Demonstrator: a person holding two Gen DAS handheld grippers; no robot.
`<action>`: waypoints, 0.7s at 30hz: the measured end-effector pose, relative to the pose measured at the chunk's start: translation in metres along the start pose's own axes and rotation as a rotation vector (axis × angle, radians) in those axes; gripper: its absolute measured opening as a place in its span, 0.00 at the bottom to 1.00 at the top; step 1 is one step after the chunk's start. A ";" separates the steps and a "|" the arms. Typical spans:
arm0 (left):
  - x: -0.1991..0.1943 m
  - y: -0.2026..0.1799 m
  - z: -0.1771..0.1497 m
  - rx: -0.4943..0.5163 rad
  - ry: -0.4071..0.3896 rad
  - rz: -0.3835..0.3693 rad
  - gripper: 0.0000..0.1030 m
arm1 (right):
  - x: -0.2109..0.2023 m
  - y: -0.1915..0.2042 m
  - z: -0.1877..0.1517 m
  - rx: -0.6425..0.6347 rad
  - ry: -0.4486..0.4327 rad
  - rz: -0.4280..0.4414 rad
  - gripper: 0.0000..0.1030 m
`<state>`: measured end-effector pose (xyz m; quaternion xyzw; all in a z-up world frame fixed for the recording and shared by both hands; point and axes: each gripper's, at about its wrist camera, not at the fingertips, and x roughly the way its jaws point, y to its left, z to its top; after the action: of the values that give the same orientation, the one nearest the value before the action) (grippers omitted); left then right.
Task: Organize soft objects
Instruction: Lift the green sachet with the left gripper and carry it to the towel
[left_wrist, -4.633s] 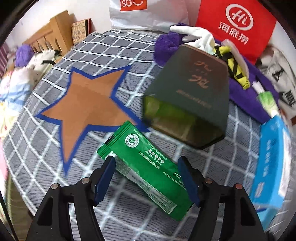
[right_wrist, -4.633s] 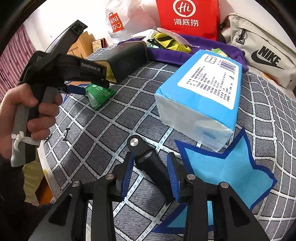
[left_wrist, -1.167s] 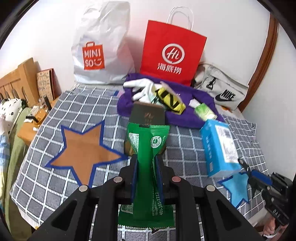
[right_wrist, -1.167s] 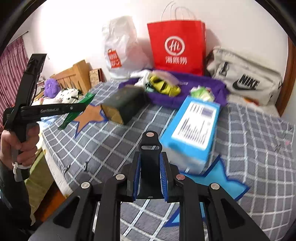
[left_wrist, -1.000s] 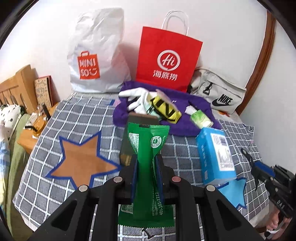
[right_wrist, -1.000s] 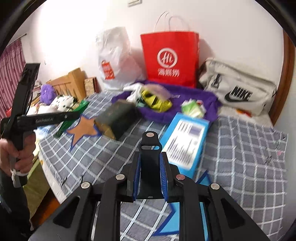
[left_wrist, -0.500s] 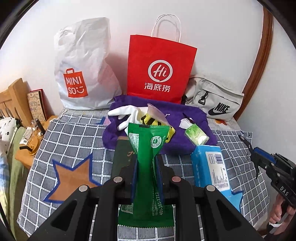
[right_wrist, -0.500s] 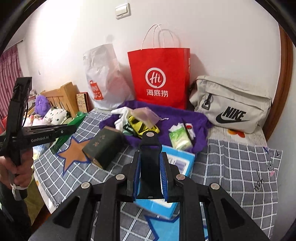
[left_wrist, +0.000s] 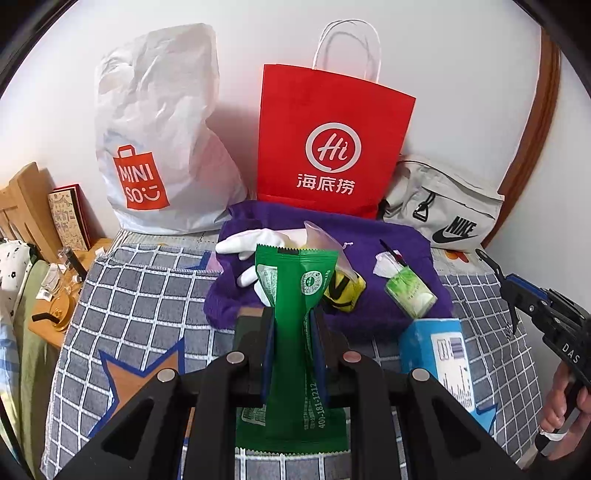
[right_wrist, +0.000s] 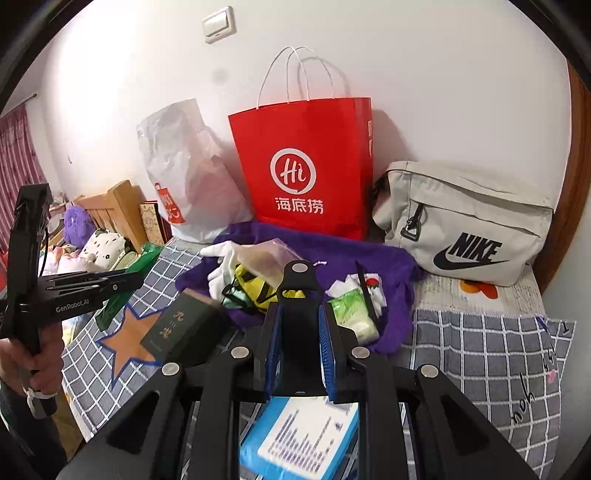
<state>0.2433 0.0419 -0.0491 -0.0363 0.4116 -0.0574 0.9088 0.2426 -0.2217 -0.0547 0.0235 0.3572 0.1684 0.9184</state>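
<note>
My left gripper (left_wrist: 293, 317) is shut on a green foil packet (left_wrist: 295, 288), held upright above the checked bedspread (left_wrist: 140, 295). From the right wrist view the same packet (right_wrist: 146, 258) sticks out of the left gripper (right_wrist: 129, 278) at the left. My right gripper (right_wrist: 299, 310) is shut on a flat black piece with a round stud (right_wrist: 299, 288). It also shows at the right edge of the left wrist view, as the right gripper (left_wrist: 511, 291) in a hand. Below lie a blue tissue pack (right_wrist: 303, 439) and a dark green box (right_wrist: 181, 325).
A purple cloth (left_wrist: 388, 236) carries a white glove (left_wrist: 251, 240), a yellow-black item (left_wrist: 343, 291) and a green tissue packet (left_wrist: 410, 291). Against the wall stand a white Miniso bag (left_wrist: 159, 129), a red paper bag (left_wrist: 332, 147) and a grey Nike bag (left_wrist: 443, 206). An orange star (left_wrist: 136, 376) marks the left.
Both grippers have moved toward the wall, rising slightly, so the bags loom larger and the stars and blue pack slide low. Each keeps its hold unchanged.
</note>
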 end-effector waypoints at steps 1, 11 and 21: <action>0.003 0.000 0.002 -0.002 0.002 -0.001 0.17 | 0.004 -0.001 0.002 0.002 0.001 0.000 0.20; 0.030 0.000 0.024 -0.002 0.015 -0.007 0.17 | 0.045 -0.017 0.027 0.024 0.010 0.005 0.20; 0.072 0.006 0.044 -0.018 0.045 -0.004 0.17 | 0.096 -0.042 0.054 0.051 0.035 0.004 0.20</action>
<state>0.3238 0.0390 -0.0747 -0.0441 0.4322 -0.0564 0.8989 0.3570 -0.2253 -0.0839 0.0447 0.3772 0.1613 0.9109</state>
